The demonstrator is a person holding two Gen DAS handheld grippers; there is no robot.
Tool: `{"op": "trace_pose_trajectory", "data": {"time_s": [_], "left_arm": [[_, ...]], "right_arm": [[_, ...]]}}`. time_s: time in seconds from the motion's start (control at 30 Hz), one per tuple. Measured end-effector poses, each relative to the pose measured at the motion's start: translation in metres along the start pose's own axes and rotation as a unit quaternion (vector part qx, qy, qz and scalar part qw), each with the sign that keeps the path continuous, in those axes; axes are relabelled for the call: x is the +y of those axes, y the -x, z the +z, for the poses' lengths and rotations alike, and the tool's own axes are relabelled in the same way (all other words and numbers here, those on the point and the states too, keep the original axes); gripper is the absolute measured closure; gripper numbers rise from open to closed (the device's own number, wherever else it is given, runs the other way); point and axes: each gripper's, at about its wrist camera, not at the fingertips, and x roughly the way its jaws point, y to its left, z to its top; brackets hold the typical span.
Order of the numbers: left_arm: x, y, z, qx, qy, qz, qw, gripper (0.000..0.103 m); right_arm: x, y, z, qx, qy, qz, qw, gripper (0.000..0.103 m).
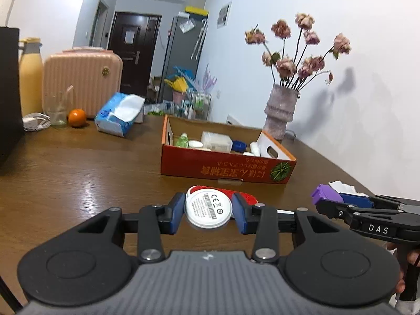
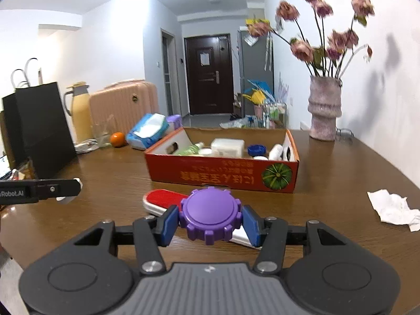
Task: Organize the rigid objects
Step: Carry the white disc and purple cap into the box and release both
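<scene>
Now | left gripper (image 1: 208, 213) pinching white round disc (image 1: 208, 209), held before the orange cardboard box (image 1: 228, 166) | right gripper (image 2: 211, 216) clamped on purple gear-edged lid (image 2: 210, 214), also before the box | red-and-white brush (image 2: 164, 200) lying on wooden table (image 2: 105, 173) between grippers and box | box holds bottles and lids

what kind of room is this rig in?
Likely a lived-in apartment, not a lab: a wooden table with a vase of dried flowers, a pink suitcase, and a dark entrance door down a hallway.
</scene>
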Motion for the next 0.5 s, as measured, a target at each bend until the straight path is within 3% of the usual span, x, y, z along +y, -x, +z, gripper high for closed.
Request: {"op": "trace_pose_trajectory", "data": {"time_s": [0.27,0.5], "left_arm": [[0.007,0.042,-0.020,-0.019,0.021,0.003,0.9996,0.063],[0.007,0.056,-0.020,-0.028,0.018,-0.006,0.9994,0.063]], "right_arm": [[0.022,0.034,-0.013,0.000,0.016,-0.002,1.000,0.051],[0.026,0.053,-0.017,-0.012,0.013,-0.006,1.000,0.051]]}}
